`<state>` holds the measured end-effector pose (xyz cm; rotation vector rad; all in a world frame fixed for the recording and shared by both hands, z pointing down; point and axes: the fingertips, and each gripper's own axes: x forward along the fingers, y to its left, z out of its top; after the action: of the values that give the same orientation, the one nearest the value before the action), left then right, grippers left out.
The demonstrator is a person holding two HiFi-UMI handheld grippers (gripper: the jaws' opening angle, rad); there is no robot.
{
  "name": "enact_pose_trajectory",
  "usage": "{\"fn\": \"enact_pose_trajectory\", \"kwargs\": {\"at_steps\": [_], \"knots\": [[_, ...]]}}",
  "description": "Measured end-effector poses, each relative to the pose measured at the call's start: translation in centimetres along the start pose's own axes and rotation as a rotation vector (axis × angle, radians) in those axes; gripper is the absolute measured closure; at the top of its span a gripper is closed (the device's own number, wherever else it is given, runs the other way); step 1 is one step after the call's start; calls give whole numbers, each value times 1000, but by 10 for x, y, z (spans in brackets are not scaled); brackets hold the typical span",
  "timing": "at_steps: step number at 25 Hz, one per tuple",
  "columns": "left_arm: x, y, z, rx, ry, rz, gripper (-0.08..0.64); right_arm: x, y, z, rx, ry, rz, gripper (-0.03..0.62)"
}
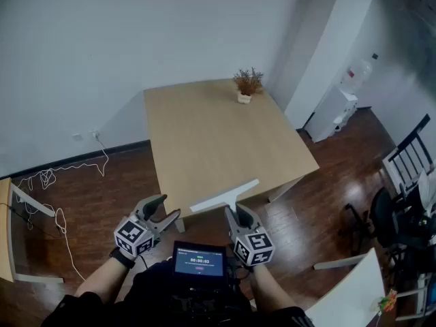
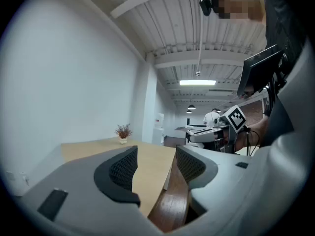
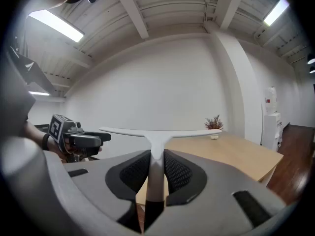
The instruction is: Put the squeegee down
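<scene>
My right gripper (image 1: 238,214) pinches the slim stem of a white T-shaped plastic squeegee (image 1: 225,196). Its jaws are pressed onto the handle just below the crossbar, and the tool hangs above the near edge of a pale square wooden table (image 1: 218,135). In the right gripper view the stem (image 3: 156,154) runs straight up between the ribbed pads (image 3: 133,171). The long blade spreads level across the top and reaches well past the jaws on both sides. I judge the squeegee light and rigid. Its smooth plastic could twist in the grip, because the wide bar gives leverage about a narrow hold. The stem close to the junction looks the surest place to hold it, and that is where it is held. My left gripper (image 1: 167,208) hovers just beside it, jaws spread, with only the table edge and dark floor showing between them. A small potted dried plant (image 1: 247,84) stands at the table's far edge, well apart from the tool, with bare tabletop in between.
</scene>
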<state>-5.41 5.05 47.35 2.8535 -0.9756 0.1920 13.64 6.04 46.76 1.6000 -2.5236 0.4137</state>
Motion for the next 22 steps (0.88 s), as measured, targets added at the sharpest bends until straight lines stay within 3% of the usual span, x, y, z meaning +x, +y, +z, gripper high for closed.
{"fn": "enact_pose_trajectory", "kwargs": {"at_steps": [10,22], "knots": [[19,17,13,1,4,30,305,24,-22,1,10,4,29,494],[76,127,11,-15,5,29,305,154,-60,18,-47,69,6,494]]}}
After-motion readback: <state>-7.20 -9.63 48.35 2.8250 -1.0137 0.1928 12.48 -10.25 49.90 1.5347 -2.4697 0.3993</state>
